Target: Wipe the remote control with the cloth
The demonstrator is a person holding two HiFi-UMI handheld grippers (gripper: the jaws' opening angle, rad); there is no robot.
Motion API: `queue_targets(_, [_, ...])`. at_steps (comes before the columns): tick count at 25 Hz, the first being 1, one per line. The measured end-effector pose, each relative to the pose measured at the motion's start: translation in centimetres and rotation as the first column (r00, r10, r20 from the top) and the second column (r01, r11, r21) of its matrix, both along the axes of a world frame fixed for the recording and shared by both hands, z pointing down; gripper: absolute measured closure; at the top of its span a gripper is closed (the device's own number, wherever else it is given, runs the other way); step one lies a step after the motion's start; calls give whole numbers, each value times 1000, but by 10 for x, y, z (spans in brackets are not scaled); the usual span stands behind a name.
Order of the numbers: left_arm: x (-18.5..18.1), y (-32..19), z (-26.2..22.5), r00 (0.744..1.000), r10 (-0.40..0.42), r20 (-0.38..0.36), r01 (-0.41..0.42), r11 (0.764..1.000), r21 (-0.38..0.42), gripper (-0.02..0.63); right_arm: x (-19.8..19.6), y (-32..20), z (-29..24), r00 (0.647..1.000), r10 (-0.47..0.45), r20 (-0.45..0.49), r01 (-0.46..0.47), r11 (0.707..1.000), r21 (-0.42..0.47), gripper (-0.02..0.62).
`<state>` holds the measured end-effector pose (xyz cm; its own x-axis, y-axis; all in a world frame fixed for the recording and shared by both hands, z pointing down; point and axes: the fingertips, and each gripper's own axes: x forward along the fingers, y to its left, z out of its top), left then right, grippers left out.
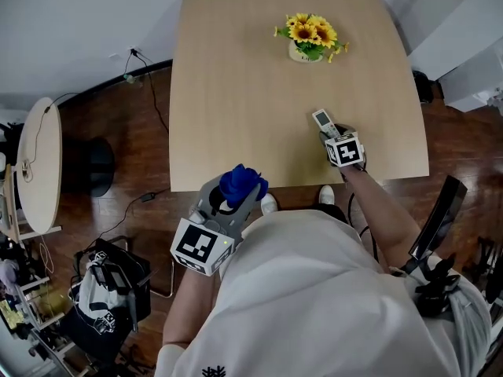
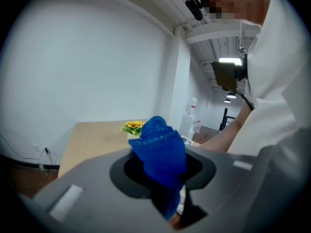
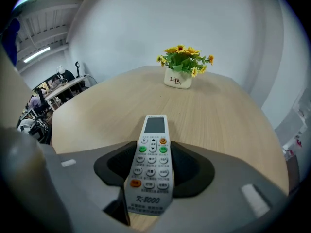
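Closest, left gripper (image 1: 236, 197) fingers (image 2: 87, 188) pinch the blue cloth (image 1: 242, 182) off the near edge of the tabletop (image 1: 236, 93), well short of the sunflower pot (image 1: 302, 53), which holds yellow flowers (image 1: 310, 30). Right gripper (image 1: 334, 136) fingers (image 3: 194, 171) clamp the remote control (image 1: 323, 120) nearer that pot. Wiping should go best holding it steady, stroking the cloth lengthwise.

Light even, bright; shadows soft. Gripper views fisheye, corners black. Ceiling lamp (image 2: 232, 60) glares above-right of your left gripper (image 2: 160, 176); cloth (image 2: 158, 147) there slightly blurred.
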<state>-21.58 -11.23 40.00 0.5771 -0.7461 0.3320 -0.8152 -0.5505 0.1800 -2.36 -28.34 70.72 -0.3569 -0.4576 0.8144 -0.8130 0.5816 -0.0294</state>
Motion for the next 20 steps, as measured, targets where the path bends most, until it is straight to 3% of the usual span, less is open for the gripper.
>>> queue_targets(10, [-47,25,5,1000,-3,-9,3,1000,-20,463,-3,8,21,998,57,-34,-58,998,-28,370])
queue_targets(13, [-47,21,1,1000,4,-12,-4,1000,-22,463,1,6,21,998,40,-45,-42,998,-39,304])
queue_targets(20, [-43,19,2,999,43,-28,-44,999,-14,463,13,18,-10,998,33,-52,-30,998,54,304])
